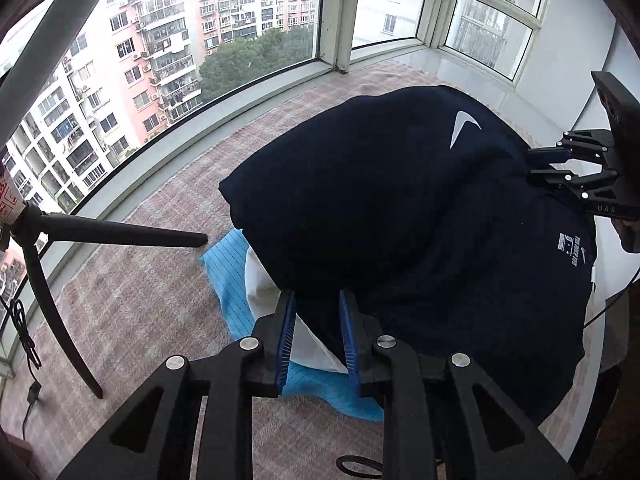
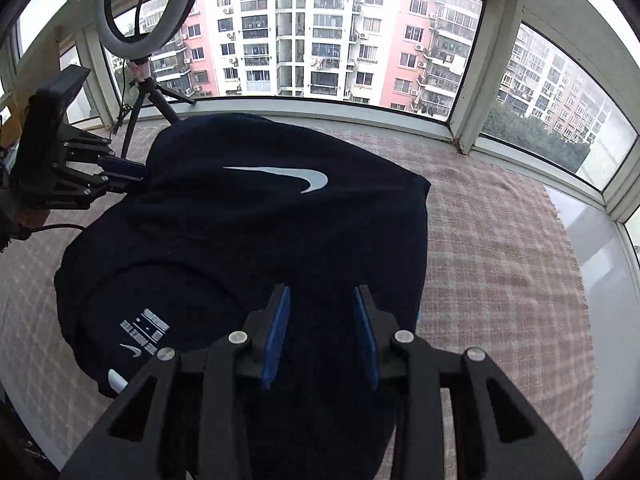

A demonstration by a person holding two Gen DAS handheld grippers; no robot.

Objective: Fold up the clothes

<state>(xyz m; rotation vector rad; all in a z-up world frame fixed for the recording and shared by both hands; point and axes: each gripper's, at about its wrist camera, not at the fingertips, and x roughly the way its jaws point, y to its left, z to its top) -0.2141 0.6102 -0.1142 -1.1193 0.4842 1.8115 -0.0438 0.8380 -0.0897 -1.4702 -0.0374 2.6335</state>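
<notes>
Navy T-shirt (image 2: 248, 232): soft, limp, light; pinch at hem corners. Left gripper (image 1: 318, 332) and right gripper (image 2: 322, 332) stand spread, pinching nothing.

surface: checked rug (image 2: 500, 264) | on it: blue cloth (image 1: 224, 268), tripod (image 1: 52, 248)

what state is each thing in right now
navy shirt: folded over, logo side up, lying on the checked cloth
left gripper: jaws apart, nothing pinched, at the shirt's edge
right gripper: jaws apart above the shirt, not clamping it
white garment: partly hidden under the shirt
blue sheet: flat, mostly covered
ring light: upright on its tripod, appears unlit
</notes>
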